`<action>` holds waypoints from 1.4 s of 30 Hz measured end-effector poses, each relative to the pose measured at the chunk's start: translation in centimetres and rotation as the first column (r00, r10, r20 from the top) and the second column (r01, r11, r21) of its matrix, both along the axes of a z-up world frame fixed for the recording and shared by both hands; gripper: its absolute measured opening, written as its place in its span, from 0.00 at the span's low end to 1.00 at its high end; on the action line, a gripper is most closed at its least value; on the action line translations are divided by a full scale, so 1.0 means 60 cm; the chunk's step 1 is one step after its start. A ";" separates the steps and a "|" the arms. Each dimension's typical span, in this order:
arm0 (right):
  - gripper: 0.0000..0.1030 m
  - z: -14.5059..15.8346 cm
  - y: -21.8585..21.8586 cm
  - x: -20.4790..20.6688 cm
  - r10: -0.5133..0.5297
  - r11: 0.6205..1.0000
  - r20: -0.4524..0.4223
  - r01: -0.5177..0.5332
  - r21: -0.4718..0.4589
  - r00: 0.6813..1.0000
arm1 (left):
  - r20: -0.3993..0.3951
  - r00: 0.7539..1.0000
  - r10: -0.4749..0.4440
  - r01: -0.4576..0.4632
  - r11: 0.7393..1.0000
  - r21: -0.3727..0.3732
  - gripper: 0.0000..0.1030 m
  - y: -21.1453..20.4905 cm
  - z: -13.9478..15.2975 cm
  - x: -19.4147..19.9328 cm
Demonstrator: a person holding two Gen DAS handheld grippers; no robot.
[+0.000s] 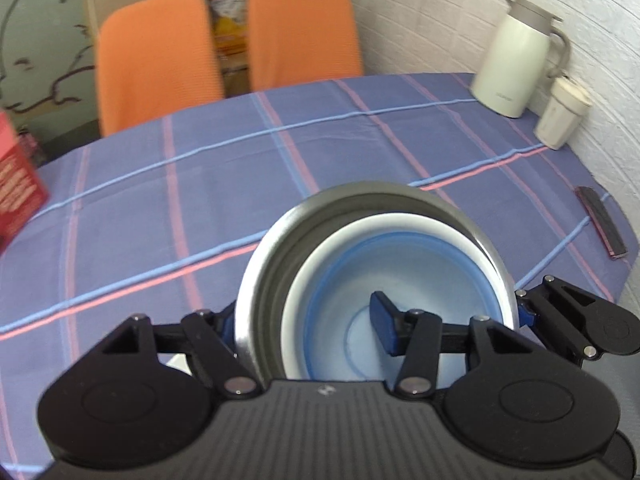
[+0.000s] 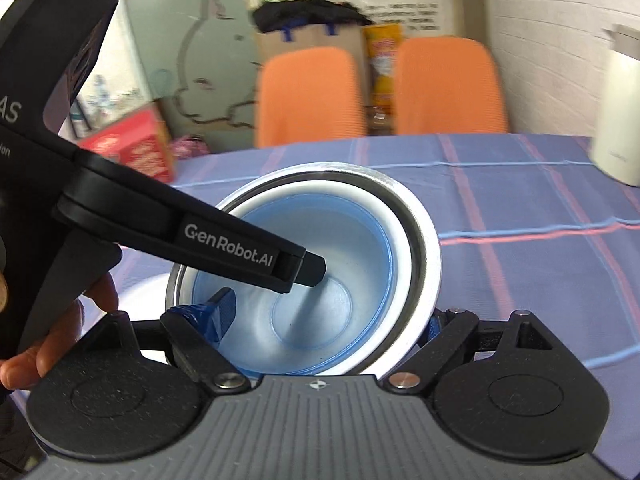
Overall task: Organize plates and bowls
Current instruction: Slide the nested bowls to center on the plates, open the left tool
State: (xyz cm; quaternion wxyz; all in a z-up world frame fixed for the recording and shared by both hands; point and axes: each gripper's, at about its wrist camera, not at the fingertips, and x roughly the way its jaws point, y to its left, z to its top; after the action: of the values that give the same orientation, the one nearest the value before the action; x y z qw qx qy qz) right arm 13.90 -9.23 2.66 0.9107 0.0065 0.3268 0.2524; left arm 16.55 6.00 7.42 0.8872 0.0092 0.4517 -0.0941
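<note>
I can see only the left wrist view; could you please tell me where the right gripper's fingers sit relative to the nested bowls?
Observer: The right gripper is open and straddles the stack's wall: one finger is inside the pale blue plastic bowl, and the other is outside the round stainless steel bowl.
Operator: Thank you. How does my left gripper look from that side?
Observer: One finger of the left gripper slants down over the rim, with its tip inside the blue bowl. I cannot tell whether it touches the bowl's floor.
Operator: Is anything visible behind it?
Observer: Yes, the person's bare hand is holding its handle at the lower left.
</note>
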 end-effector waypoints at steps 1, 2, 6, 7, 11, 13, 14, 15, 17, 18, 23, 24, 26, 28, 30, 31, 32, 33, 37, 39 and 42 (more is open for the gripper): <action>0.74 0.000 0.015 -0.005 0.023 1.000 -0.001 -0.023 0.013 1.000 | 0.000 1.000 0.023 -0.023 1.000 0.005 0.50 0.020 0.000 -0.013; 0.74 -0.002 0.032 -0.012 0.047 0.999 -0.001 -0.047 0.025 0.999 | -0.001 0.999 0.042 -0.042 0.999 0.009 0.50 0.037 -0.002 -0.023; 0.74 -0.008 0.094 -0.034 0.140 0.990 -0.018 -0.139 0.038 0.990 | -0.011 0.994 0.105 -0.105 0.994 0.019 0.51 0.096 -0.025 -0.064; 0.74 -0.009 0.110 -0.041 0.160 0.987 -0.027 -0.159 0.032 0.987 | -0.022 0.993 0.112 -0.112 0.994 0.014 0.51 0.104 -0.036 -0.070; 0.74 -0.029 0.143 -0.067 0.196 0.981 -0.080 -0.196 0.012 0.977 | -0.073 0.991 0.110 -0.112 0.993 -0.023 0.51 0.118 -0.079 -0.075; 0.74 -0.042 0.149 -0.074 0.189 0.982 -0.110 -0.190 -0.006 0.976 | -0.096 0.990 0.102 -0.106 0.994 -0.039 0.51 0.122 -0.095 -0.072; 0.74 -0.048 0.151 -0.075 0.183 0.982 -0.125 -0.187 -0.016 0.975 | -0.100 0.990 0.102 -0.107 0.993 -0.046 0.54 0.121 -0.103 -0.071; 0.74 -0.053 0.152 -0.074 0.179 0.983 -0.138 -0.184 -0.024 0.974 | -0.095 0.990 0.100 -0.106 0.993 -0.060 0.55 0.125 -0.105 -0.073; 0.74 -0.057 0.155 -0.074 0.177 0.982 -0.143 -0.184 -0.034 0.974 | -0.092 0.991 0.100 -0.107 0.992 -0.074 0.56 0.128 -0.105 -0.071; 0.74 -0.058 0.157 -0.076 0.175 0.982 -0.138 -0.183 -0.047 0.975 | -0.088 0.991 0.099 -0.106 0.991 -0.080 0.63 0.127 -0.104 -0.072; 0.73 -0.060 0.163 -0.076 0.178 0.980 -0.140 -0.188 -0.061 0.974 | -0.026 0.995 0.094 -0.095 0.994 -0.061 0.75 0.122 -0.100 -0.088; 0.73 -0.059 0.163 -0.076 0.172 0.981 -0.136 -0.183 -0.066 0.976 | -0.002 0.995 0.098 -0.098 0.994 -0.047 0.76 0.120 -0.098 -0.091; 0.73 -0.057 0.164 -0.078 0.143 0.983 -0.093 -0.152 -0.103 0.985 | 0.050 0.992 0.117 -0.116 0.993 -0.019 0.76 0.120 -0.091 -0.097; 0.73 -0.052 0.164 -0.080 0.118 0.982 -0.043 -0.123 -0.143 0.992 | 0.100 0.984 0.145 -0.144 0.989 -0.010 0.76 0.122 -0.081 -0.104; 0.73 -0.046 0.157 -0.081 0.114 0.982 -0.021 -0.116 -0.147 0.993 | 0.146 0.974 0.175 -0.174 0.985 -0.017 0.77 0.126 -0.070 -0.111; 0.73 -0.043 0.151 -0.080 0.111 0.985 -0.019 -0.112 -0.128 0.994 | 0.165 0.968 0.186 -0.186 0.982 -0.020 0.78 0.127 -0.064 -0.115; 0.73 -0.039 0.142 -0.079 0.100 0.989 -0.014 -0.101 -0.106 0.995 | 0.185 0.963 0.198 -0.197 0.980 -0.021 0.79 0.127 -0.059 -0.120; 0.73 -0.035 0.132 -0.077 0.084 0.993 -0.006 -0.084 -0.085 0.996 | 0.206 0.956 0.210 -0.210 0.977 -0.022 0.79 0.125 -0.053 -0.126; 0.73 -0.022 0.092 -0.071 0.008 1.000 0.020 -0.008 -0.014 1.000 | 0.301 0.919 0.256 -0.257 0.966 -0.036 0.80 0.109 -0.036 -0.157; 0.73 -0.018 0.073 -0.070 -0.040 0.999 0.032 0.039 0.013 0.999 | 0.363 0.887 0.287 -0.283 0.957 -0.065 0.81 0.095 -0.032 -0.177; 0.73 -0.022 0.043 -0.071 -0.105 0.990 0.070 0.098 0.102 0.992 | 0.409 0.846 0.342 -0.328 0.939 -0.106 0.81 0.068 -0.034 -0.203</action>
State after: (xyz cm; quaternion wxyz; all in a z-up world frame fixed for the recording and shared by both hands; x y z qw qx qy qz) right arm 9.66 -6.65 1.33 0.9327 0.0584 0.2785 0.2216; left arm 4.38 10.07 5.36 0.9663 -0.0635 0.2423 0.0591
